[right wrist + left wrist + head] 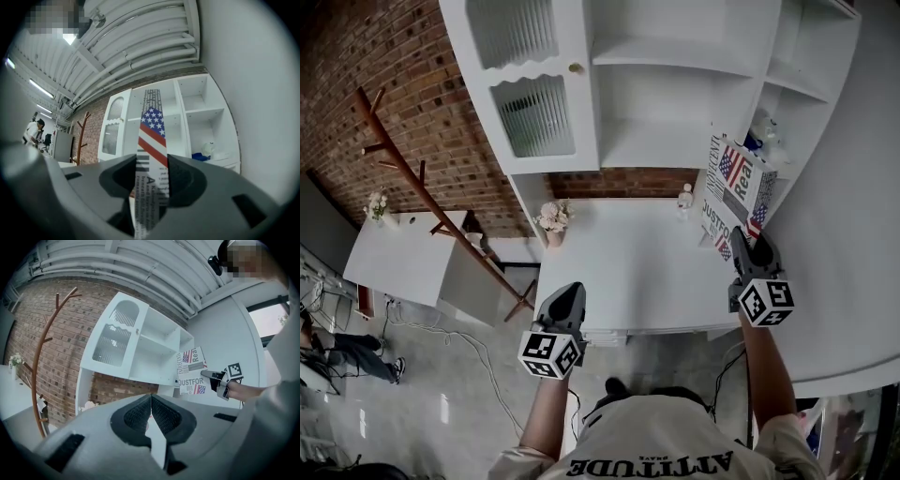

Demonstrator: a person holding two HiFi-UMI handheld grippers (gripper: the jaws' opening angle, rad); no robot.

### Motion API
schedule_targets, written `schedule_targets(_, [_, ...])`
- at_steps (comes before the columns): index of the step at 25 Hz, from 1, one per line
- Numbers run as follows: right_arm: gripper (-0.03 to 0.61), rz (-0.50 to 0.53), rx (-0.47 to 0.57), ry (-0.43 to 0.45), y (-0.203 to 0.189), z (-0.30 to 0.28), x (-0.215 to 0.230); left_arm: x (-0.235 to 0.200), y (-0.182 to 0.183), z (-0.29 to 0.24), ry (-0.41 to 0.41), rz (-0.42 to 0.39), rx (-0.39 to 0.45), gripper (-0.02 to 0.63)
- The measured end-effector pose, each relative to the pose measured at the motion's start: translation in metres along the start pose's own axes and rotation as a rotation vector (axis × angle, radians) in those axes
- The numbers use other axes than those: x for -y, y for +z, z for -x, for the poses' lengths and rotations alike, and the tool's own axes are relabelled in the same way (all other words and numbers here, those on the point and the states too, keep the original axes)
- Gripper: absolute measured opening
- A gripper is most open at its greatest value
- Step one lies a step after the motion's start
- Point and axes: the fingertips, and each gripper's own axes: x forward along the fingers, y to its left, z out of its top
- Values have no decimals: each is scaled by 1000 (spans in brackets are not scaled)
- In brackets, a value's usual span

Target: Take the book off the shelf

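Observation:
A book (737,190) with a stars-and-stripes cover and black print hangs in the air over the right end of the white table (623,272), in front of the white shelf unit (666,94). My right gripper (740,242) is shut on its lower edge. In the right gripper view the book (152,150) stands edge-on between the pads of the right gripper (151,187). My left gripper (572,292) hovers at the table's near edge, shut with nothing in it. The left gripper (150,401) looks toward the book (191,371) and the right gripper (213,376).
A small vase of flowers (551,220) and a little bottle (685,197) stand at the back of the table. Blue and white items (759,136) lie in a right shelf compartment. A wooden coat rack (403,169) and a second white table (403,258) stand left.

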Motion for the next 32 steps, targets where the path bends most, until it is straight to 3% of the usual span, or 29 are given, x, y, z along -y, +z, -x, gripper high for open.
schedule_targets(13, [170,62,13,8,-13,57,39,47,-14,2,82,-6,-3,26])
schedule_targets(22, [170,81,42,28,-13,87,67,83,-17,7,130,-57,3,26])
schedule_targets(32, [170,82,41,17,-25,93,69,81,-6,7,146,-105,15,26])
